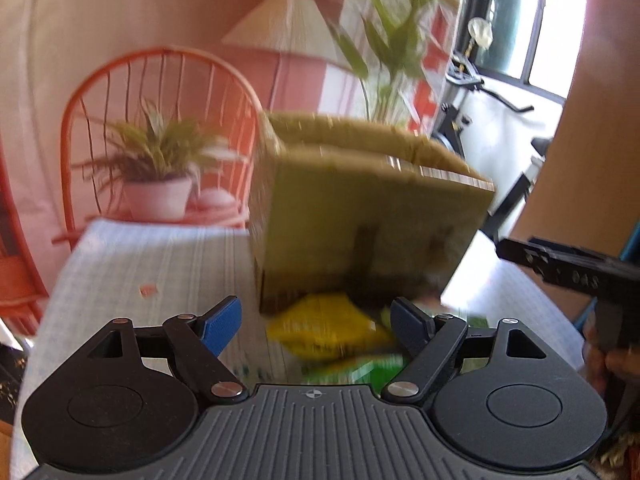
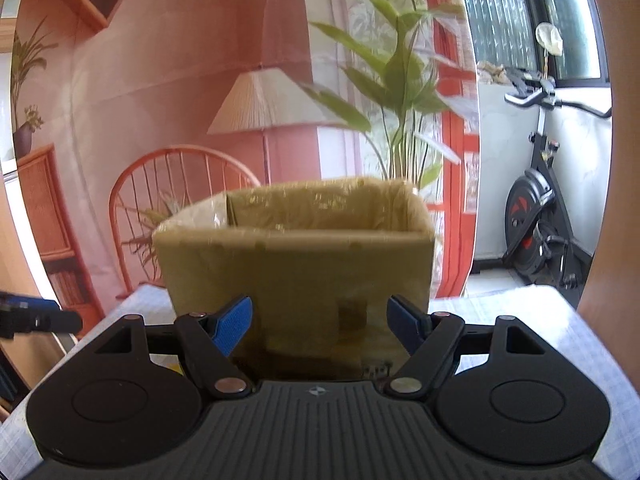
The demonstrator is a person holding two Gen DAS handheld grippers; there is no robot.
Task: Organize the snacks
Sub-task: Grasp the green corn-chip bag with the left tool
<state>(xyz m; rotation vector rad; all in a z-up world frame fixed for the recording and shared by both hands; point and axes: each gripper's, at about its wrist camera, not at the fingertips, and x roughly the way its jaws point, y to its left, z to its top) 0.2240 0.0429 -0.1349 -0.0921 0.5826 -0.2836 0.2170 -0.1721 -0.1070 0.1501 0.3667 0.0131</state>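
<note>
the left gripper (image 1: 316,320) stands wide open and holds nothing, above a yellow snack packet (image 1: 328,330) and what looks like a green packet (image 1: 356,368), blurred, on the pale checked tablecloth (image 1: 160,264). the right gripper (image 2: 320,322) gapes empty too. just behind stands an open cardboard box (image 2: 296,256).

You're in a home room: exercise bike (image 2: 536,216) right of your fingers, clothed table (image 2: 540,320) beneath, printed living-room backdrop (image 2: 160,80) ahead.
</note>
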